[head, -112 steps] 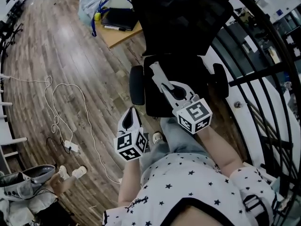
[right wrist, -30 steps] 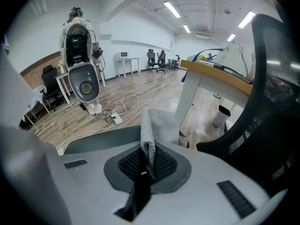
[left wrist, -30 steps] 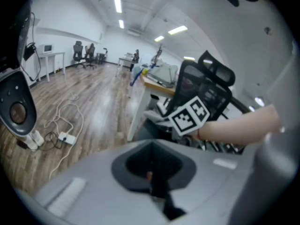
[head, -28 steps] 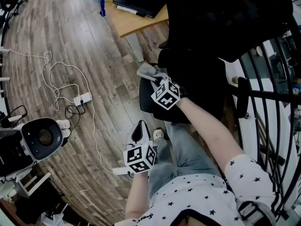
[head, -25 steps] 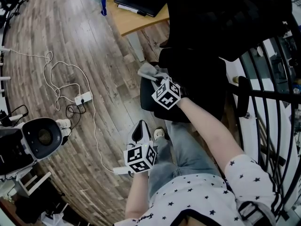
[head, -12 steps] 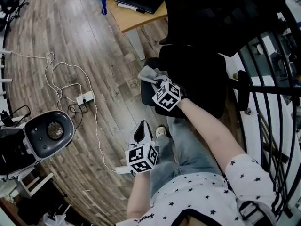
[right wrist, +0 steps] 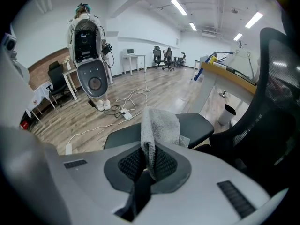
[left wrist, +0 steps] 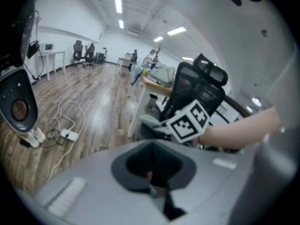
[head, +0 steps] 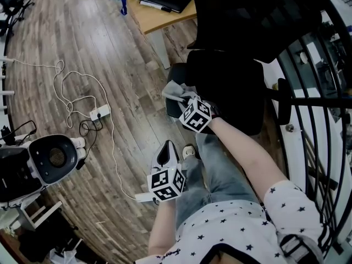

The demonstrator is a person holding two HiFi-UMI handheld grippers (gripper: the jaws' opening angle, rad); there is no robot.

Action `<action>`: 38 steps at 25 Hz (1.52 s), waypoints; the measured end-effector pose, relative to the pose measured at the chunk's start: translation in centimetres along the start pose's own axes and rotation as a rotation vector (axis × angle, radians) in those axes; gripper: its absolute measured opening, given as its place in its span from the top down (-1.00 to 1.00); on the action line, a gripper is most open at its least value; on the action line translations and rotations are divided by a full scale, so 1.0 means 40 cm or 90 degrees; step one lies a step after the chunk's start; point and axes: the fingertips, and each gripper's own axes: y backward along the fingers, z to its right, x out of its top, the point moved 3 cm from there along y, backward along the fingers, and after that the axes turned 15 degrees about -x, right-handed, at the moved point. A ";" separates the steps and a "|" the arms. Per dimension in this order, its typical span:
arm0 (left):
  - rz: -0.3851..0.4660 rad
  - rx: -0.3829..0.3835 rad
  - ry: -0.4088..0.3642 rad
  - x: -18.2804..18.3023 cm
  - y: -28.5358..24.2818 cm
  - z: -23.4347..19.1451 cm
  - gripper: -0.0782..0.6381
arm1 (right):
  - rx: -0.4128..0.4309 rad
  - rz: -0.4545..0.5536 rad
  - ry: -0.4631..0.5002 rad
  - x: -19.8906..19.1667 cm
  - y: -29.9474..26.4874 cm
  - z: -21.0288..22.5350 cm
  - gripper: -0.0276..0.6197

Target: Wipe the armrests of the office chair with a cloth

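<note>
Near the middle of the head view, the cloth [head: 175, 88] is pinched tight in the right gripper [head: 184, 99] and held at the armrest [head: 176, 70] of the office chair [head: 231, 87], presumably so the loose fold can be dragged along the pad. Lower down, the left gripper [head: 166, 153] is closed on nothing and parked by the person's leg [head: 214, 164], out of the way.

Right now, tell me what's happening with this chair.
A person holds a gripper in each hand. The right gripper has a grey cloth pinched in its jaws, over the armrest of the black office chair; contact is hard to confirm. The left gripper hangs lower, jaws together, empty.
</note>
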 end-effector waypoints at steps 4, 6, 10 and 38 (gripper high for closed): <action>0.001 -0.001 -0.003 -0.005 0.014 -0.001 0.76 | 0.004 -0.001 0.000 -0.006 0.013 -0.024 0.84; 0.002 -0.002 -0.005 -0.010 0.023 0.001 0.76 | 0.004 -0.001 -0.001 -0.010 0.022 -0.037 0.83; 0.004 -0.003 -0.007 -0.026 0.040 0.005 0.76 | 0.007 0.001 0.000 -0.023 0.041 -0.065 0.83; -0.002 -0.020 -0.027 -0.066 0.116 -0.012 0.76 | 0.013 -0.007 -0.015 -0.045 0.092 -0.184 0.83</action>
